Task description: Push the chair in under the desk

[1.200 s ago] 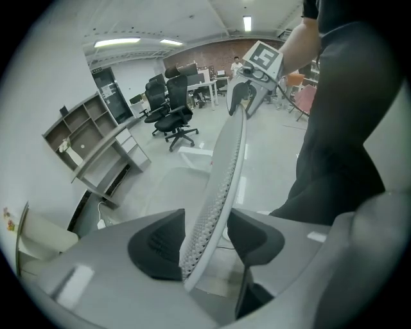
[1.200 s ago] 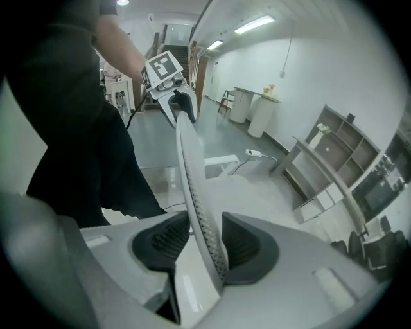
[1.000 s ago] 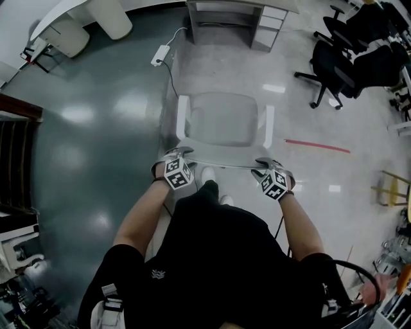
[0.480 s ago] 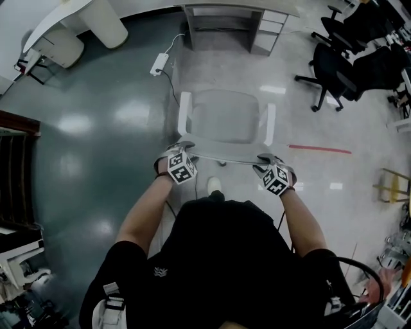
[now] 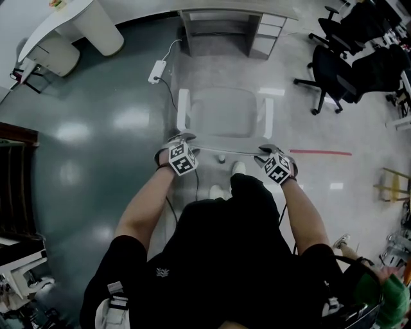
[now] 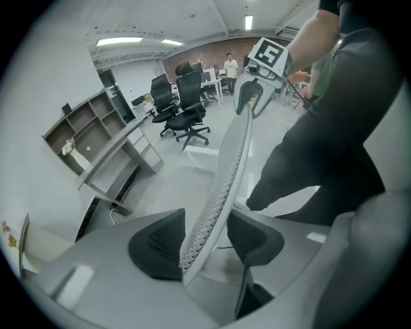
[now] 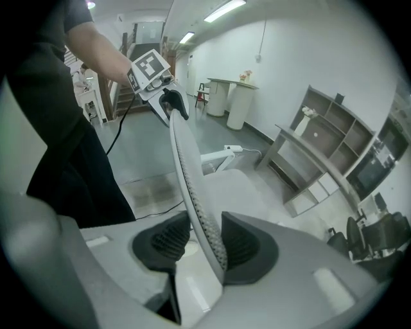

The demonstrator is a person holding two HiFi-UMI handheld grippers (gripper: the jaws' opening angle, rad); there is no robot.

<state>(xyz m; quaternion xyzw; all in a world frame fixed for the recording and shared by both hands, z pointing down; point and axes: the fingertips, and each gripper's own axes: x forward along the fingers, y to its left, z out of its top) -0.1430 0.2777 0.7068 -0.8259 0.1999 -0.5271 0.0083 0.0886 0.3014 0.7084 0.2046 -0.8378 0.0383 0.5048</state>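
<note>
A white mesh-back chair (image 5: 225, 112) stands on the floor facing the grey desk (image 5: 237, 11), a short way in front of it. Its backrest top edge (image 5: 225, 153) runs between my two grippers. My left gripper (image 5: 185, 139) is shut on the backrest's left end, and the mesh edge (image 6: 225, 173) passes between its dark pads (image 6: 157, 250). My right gripper (image 5: 266, 151) is shut on the right end, with the backrest (image 7: 186, 167) clamped between its pads (image 7: 247, 247). Each gripper view shows the other gripper at the far end of the rim.
A drawer unit (image 5: 266, 32) fills the desk's right side, beside the open knee space. A power strip (image 5: 156, 71) with its cable lies left of the chair. Black office chairs (image 5: 334, 64) stand at the right, a red floor line (image 5: 321, 153) nearby. A white pedestal (image 5: 96, 26) stands far left.
The chair has rolled forward toward the desk with both grippers still on its backrest. The person has stepped forward behind it.
</note>
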